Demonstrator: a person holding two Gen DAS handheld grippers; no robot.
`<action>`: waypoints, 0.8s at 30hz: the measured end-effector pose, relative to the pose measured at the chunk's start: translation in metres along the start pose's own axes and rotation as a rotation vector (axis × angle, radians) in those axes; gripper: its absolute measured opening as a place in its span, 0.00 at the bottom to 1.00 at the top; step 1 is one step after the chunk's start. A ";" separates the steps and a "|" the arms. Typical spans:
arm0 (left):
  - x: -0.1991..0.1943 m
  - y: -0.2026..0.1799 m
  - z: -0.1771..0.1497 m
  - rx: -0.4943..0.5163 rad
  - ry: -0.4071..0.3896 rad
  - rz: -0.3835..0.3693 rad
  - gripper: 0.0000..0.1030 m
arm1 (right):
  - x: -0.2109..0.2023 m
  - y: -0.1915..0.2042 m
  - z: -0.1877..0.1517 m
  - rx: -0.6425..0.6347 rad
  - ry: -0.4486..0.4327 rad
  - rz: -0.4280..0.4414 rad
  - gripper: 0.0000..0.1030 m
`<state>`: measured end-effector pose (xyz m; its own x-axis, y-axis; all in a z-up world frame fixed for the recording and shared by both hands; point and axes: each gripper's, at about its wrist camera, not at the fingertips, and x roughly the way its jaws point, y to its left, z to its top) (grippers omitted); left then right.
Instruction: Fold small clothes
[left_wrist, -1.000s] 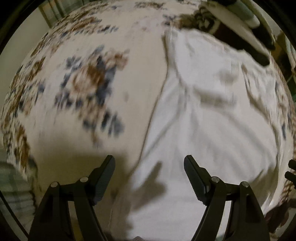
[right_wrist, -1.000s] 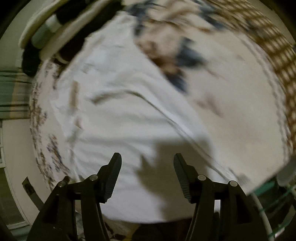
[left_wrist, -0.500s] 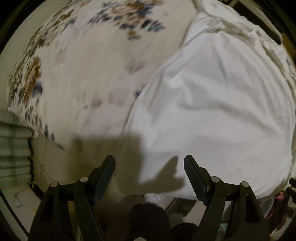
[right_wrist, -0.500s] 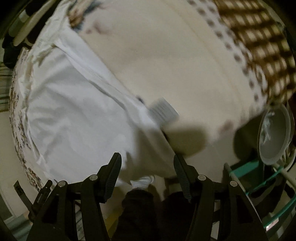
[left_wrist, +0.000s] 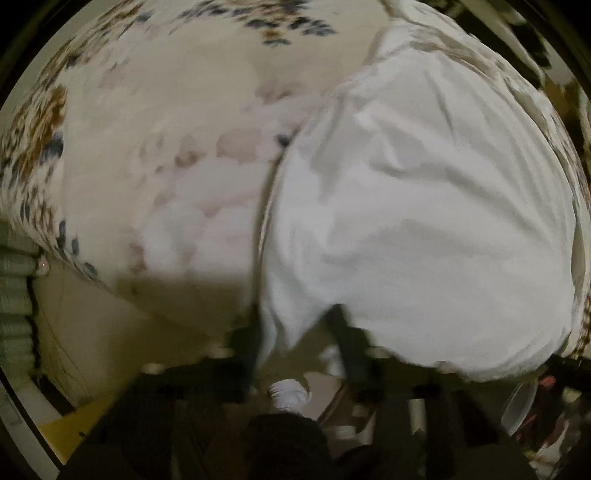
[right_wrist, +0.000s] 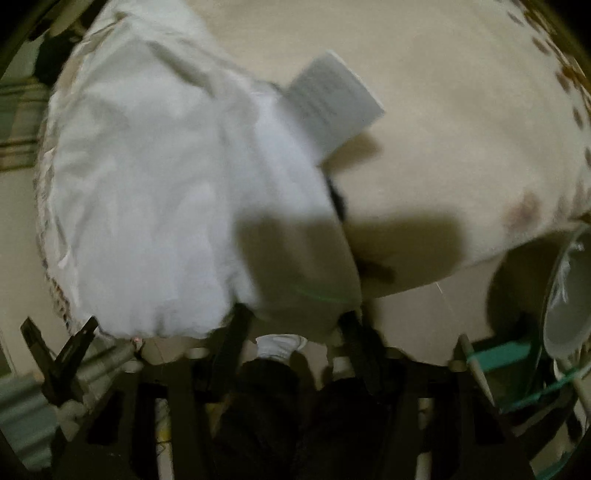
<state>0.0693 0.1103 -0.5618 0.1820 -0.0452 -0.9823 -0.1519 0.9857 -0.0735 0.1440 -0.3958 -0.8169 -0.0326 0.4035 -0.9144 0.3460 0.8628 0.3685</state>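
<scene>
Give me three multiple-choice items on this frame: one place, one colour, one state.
1. Where does the paper tag sit?
A. at the garment's side edge, lying out over the cloth
B. inside the bowl
C. on the floor

2. What colour is the garment?
A. black
B. white
C. red

3. How does the garment's near edge lie?
A. rolled into a tight ball
B. flat, far back from the table edge
C. hanging over the near table edge, between the fingers of each hand-held gripper

Key:
1 A, the tag sticks out from the garment's edge over the patterned tablecloth.
2 B, it is plain white in both views.
3 C, its hem droops past the table edge at the left hand-held gripper and the right hand-held gripper; both have just been closing.
</scene>
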 end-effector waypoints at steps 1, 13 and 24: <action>-0.002 -0.004 -0.002 0.016 -0.001 0.005 0.06 | -0.001 0.001 -0.001 -0.011 0.000 0.000 0.29; -0.077 -0.008 -0.009 -0.116 -0.090 -0.116 0.03 | -0.064 0.015 -0.030 -0.073 -0.017 0.141 0.01; -0.081 -0.004 0.009 -0.102 -0.103 -0.123 0.03 | -0.011 -0.050 -0.014 0.013 0.083 0.047 0.57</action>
<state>0.0639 0.1116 -0.4805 0.3034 -0.1422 -0.9422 -0.2194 0.9518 -0.2143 0.1140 -0.4391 -0.8225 -0.0937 0.4674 -0.8791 0.3611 0.8388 0.4075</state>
